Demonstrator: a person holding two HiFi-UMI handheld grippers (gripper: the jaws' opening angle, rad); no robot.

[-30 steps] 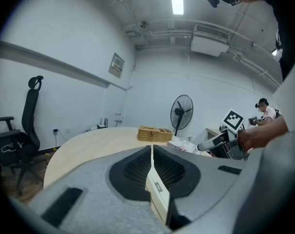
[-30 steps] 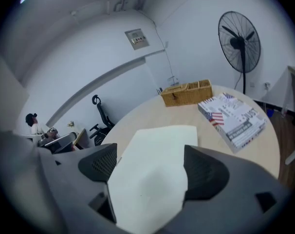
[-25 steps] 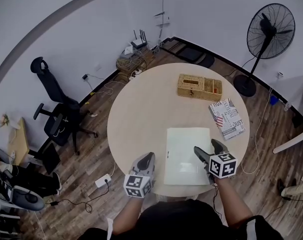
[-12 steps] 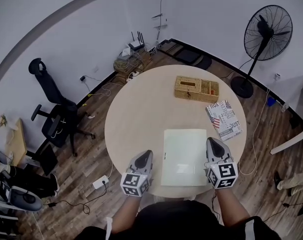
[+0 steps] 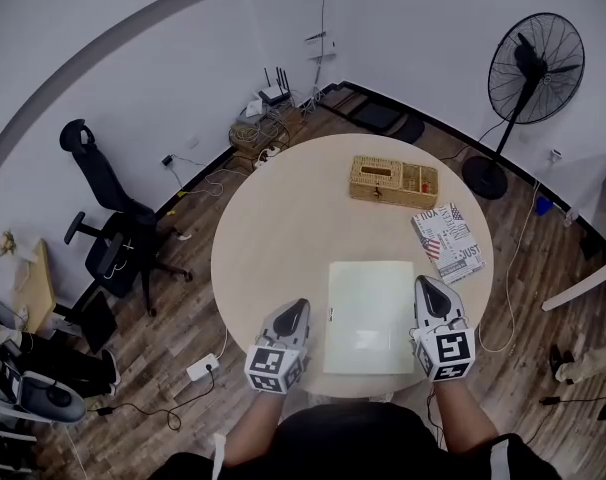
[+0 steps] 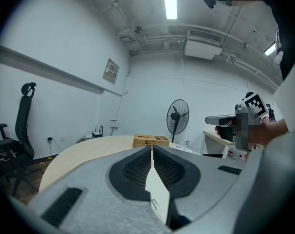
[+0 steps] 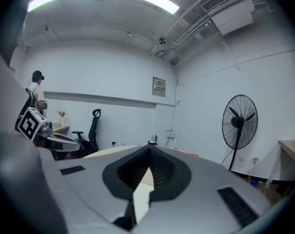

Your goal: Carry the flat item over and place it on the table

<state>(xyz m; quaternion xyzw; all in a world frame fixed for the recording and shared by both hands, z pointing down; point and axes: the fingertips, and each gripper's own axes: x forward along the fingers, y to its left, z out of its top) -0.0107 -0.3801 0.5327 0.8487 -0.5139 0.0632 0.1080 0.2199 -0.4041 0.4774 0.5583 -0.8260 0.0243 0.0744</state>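
Note:
The flat item, a pale green-white sheet [image 5: 369, 316], lies flat on the round beige table [image 5: 283, 228] near its front edge. My left gripper [image 5: 297, 311] hovers at the table's front rim, just left of the sheet, and is shut with nothing in it; its own view shows the left gripper [image 6: 151, 152] with jaws closed tip to tip. My right gripper [image 5: 426, 285] sits just off the sheet's right edge, apart from it. In its own view the right gripper [image 7: 148, 153] is shut and empty.
A wicker basket [image 5: 393, 181] stands at the table's far side, with a flag-printed box [image 5: 448, 243] to the right of the sheet. A standing fan [image 5: 535, 68] is behind the table at right. An office chair [image 5: 113, 218] and floor cables are at left.
The right gripper was open over the sheet's right edge, then shut and drew off to the right of it. The left gripper stayed put and the sheet lies where it was.

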